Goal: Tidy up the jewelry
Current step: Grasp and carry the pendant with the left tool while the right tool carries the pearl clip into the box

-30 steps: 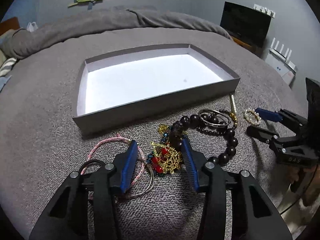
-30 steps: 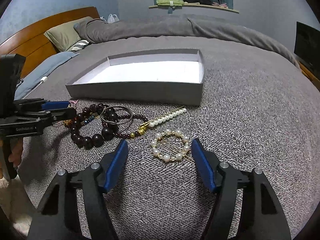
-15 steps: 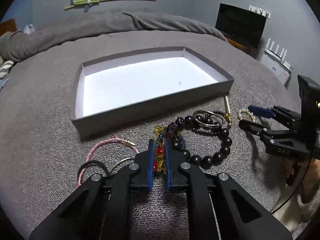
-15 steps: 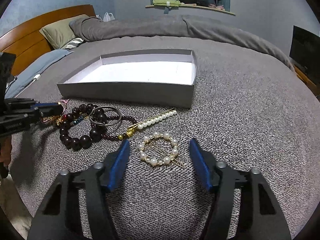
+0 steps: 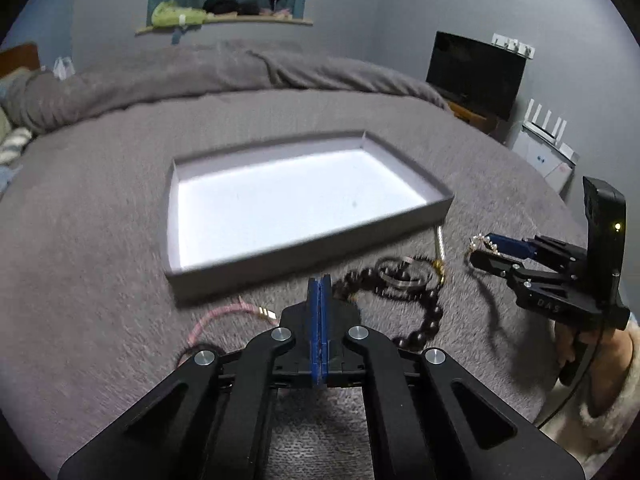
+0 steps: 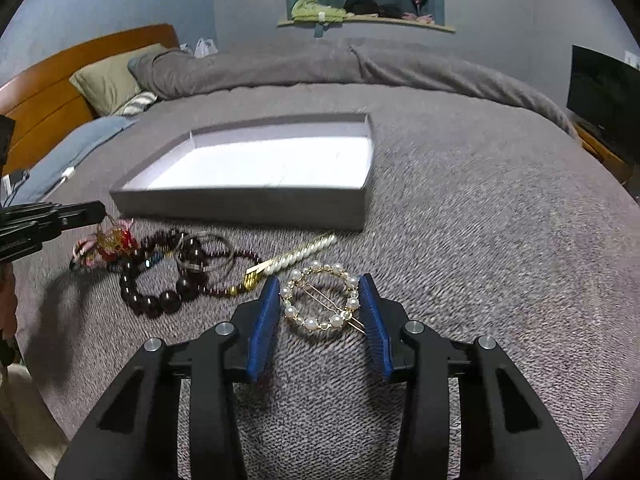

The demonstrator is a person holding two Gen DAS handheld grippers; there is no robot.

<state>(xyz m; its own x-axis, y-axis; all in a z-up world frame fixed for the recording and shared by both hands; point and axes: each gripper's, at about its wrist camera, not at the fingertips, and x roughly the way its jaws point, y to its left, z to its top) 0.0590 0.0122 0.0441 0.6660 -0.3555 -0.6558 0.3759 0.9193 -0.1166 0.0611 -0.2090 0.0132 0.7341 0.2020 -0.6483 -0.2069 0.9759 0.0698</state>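
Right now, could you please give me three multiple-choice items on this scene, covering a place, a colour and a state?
1. Where is the pearl ring clip?
A on the floor
B between the right gripper's fingers, on the blanket
C on a chair

2. What colour are the right gripper's pads?
A red
B blue
C green

3. How do the left gripper's jaws stand?
A wide open
B half open
C shut

Answers:
1. B, the clip lies on the blanket inside jaws that have just been closing.
2. B, both pads show blue.
3. C, the two pads meet with no gap.
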